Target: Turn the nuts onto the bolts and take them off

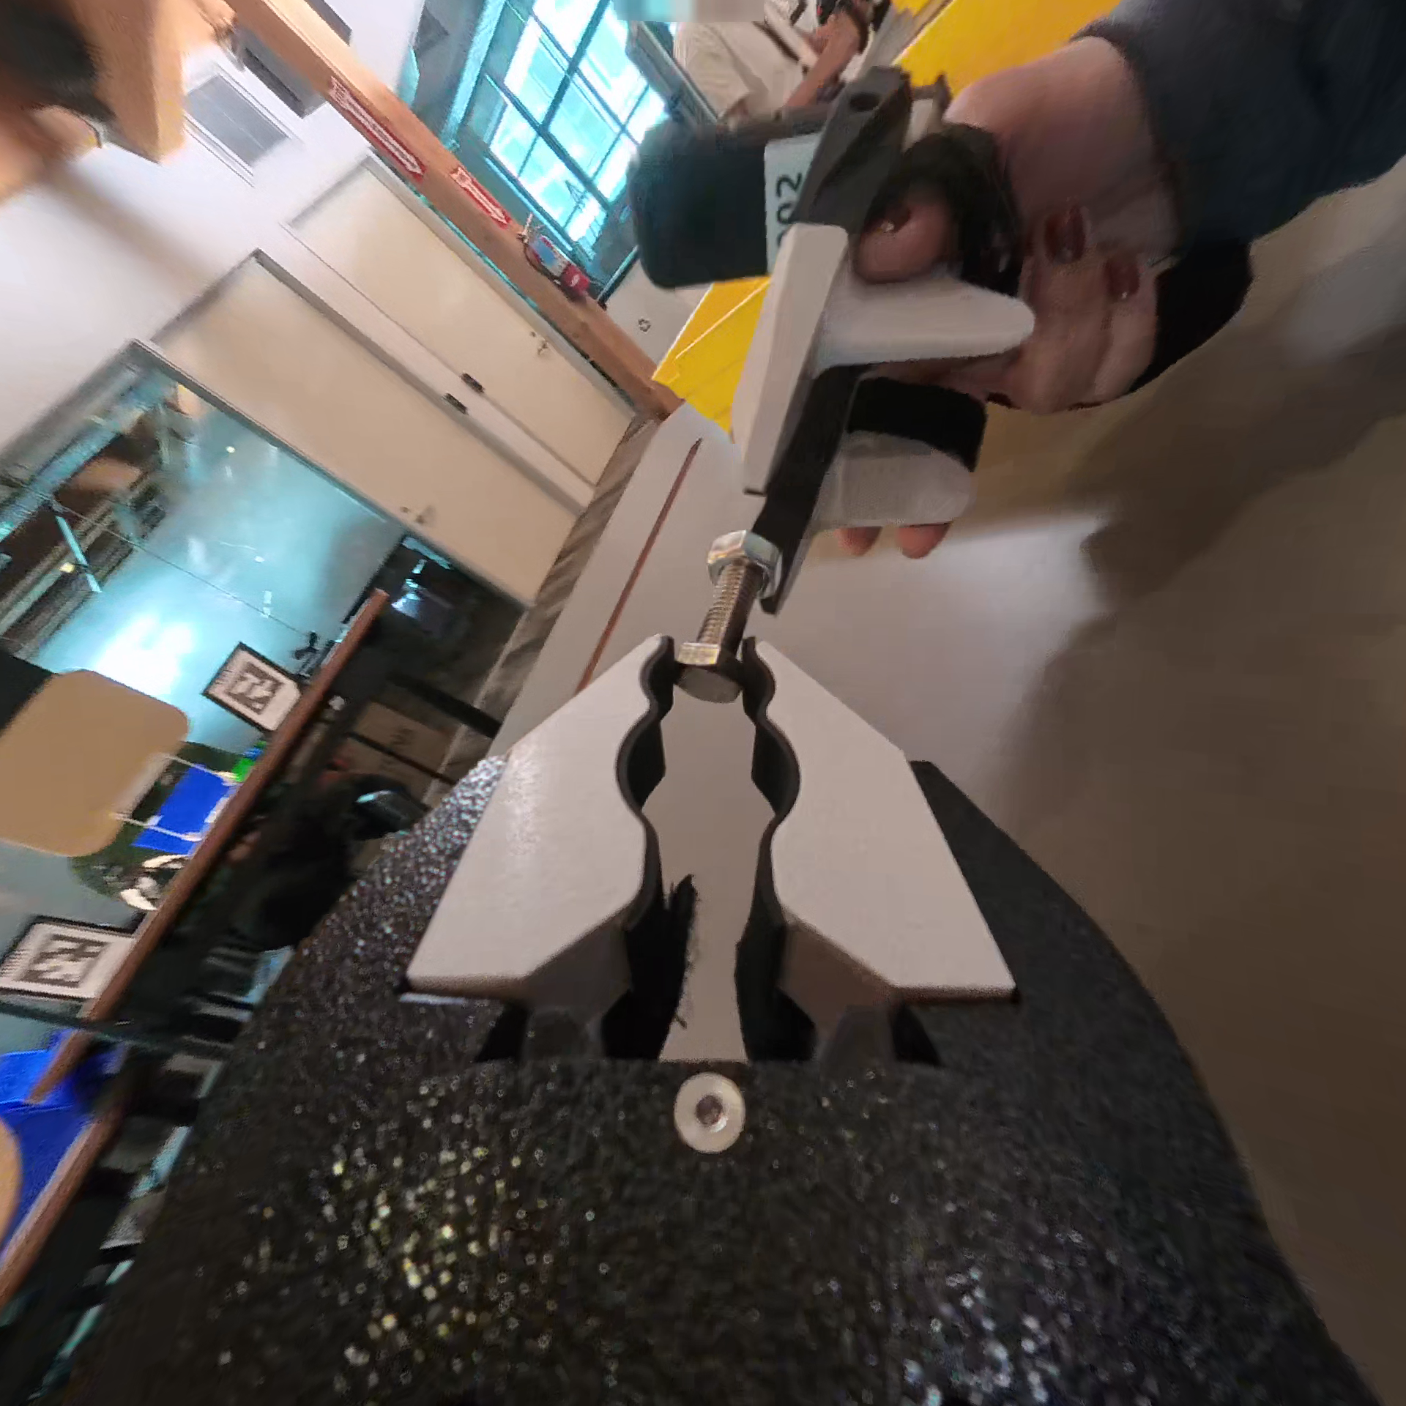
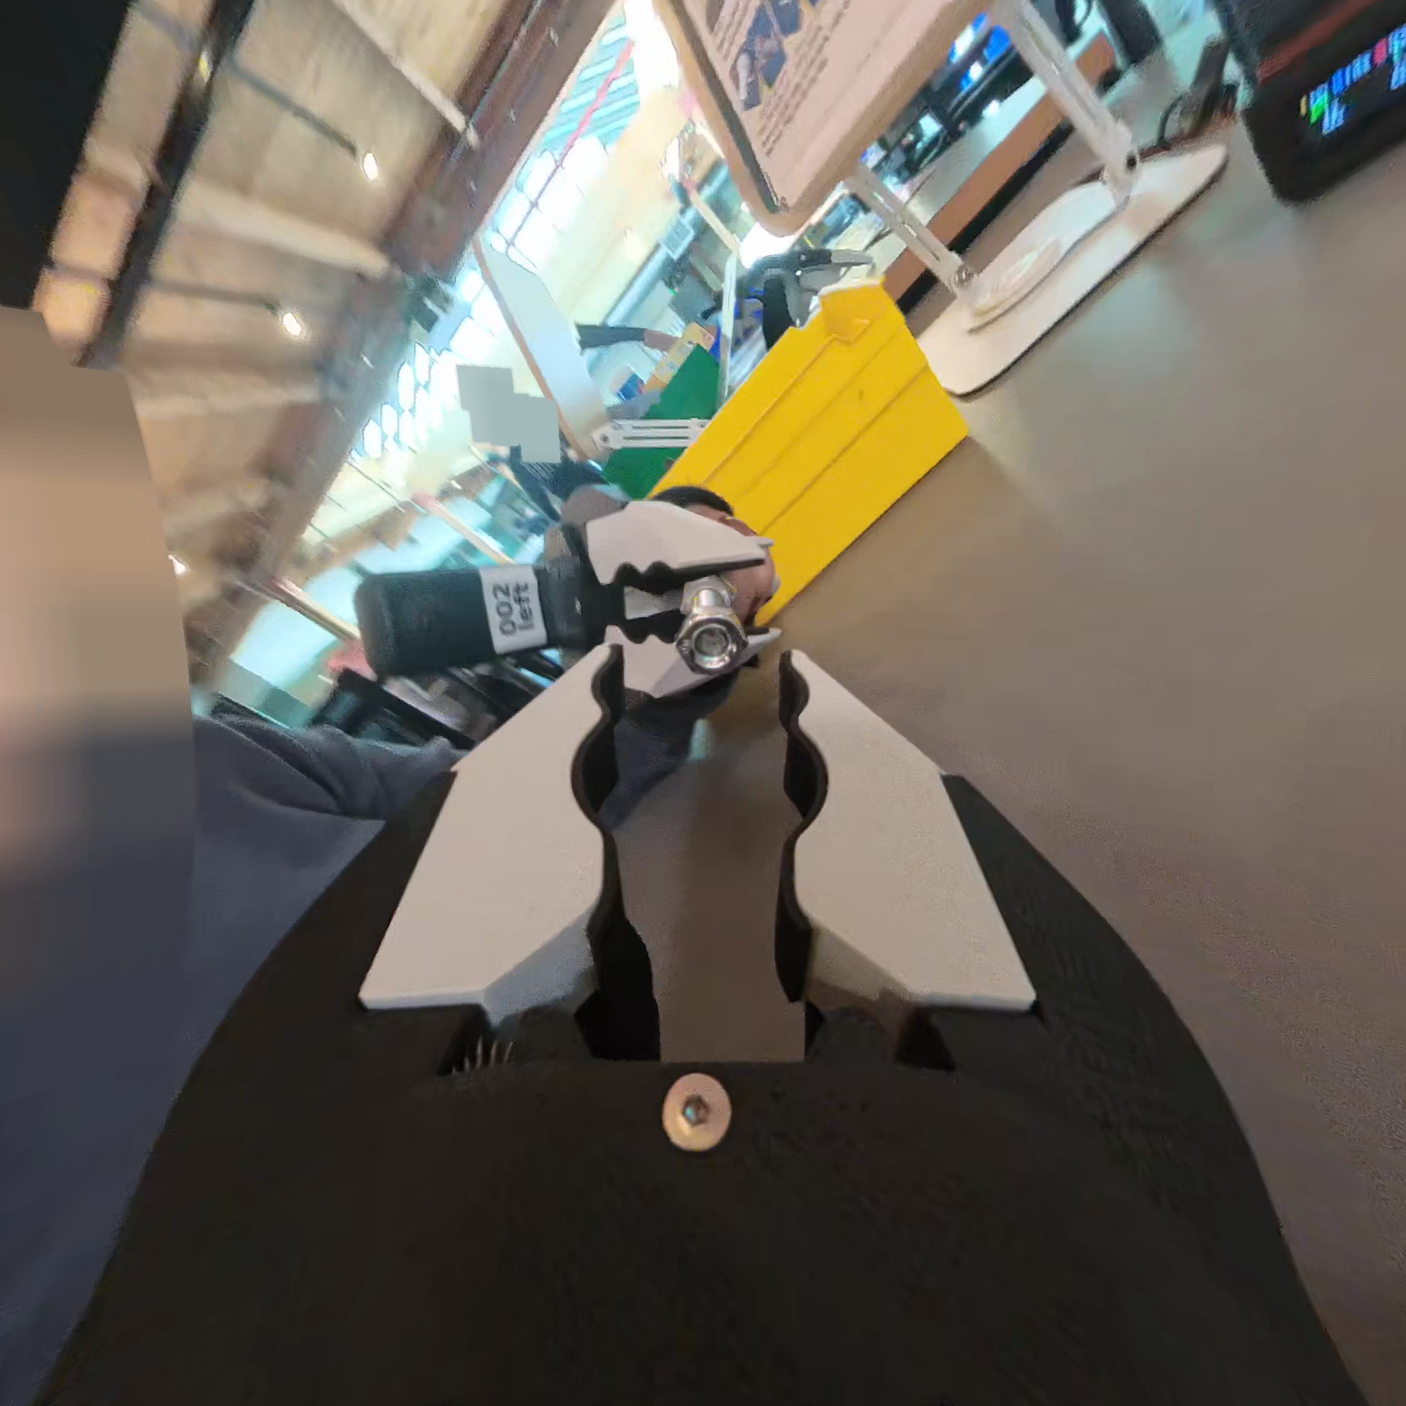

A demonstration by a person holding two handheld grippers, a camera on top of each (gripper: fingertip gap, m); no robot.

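- The bolt [image 1: 726,609] is a short, bright steel one, held in the air above the tabletop [image 1: 1141,761]; its hex head sits between the tips of the left gripper [image 1: 709,669], its threaded shank pointing away from that camera.
- A nut [image 1: 742,555] sits at the far end of the thread; in the right wrist view the same nut [image 2: 709,645] faces the camera end-on with the bolt tip showing in its bore, so it looks only partly run on.
- My judgement is that both pieces are small, stiff and light, but smooth and plated, so slippery; the flats of the hex are the place to take hold, since the threads give no purchase and the nut could drop if the grip slackens.
- The left fingers [image 1: 578,799] are narrow, closed on the bolt head right at their tips.
- The right gripper [image 2: 696,669] has its fingers [image 2: 875,837] apart in its own view, the gap wider than the nut; from the left wrist view one of its tips lies against the nut, yet whether it presses I cannot tell; I judge it not clamped.
- A hand [image 1: 1080,251] holds the right gripper's handle; a yellow bin [image 2: 822,441] stands farther back on the tabletop.
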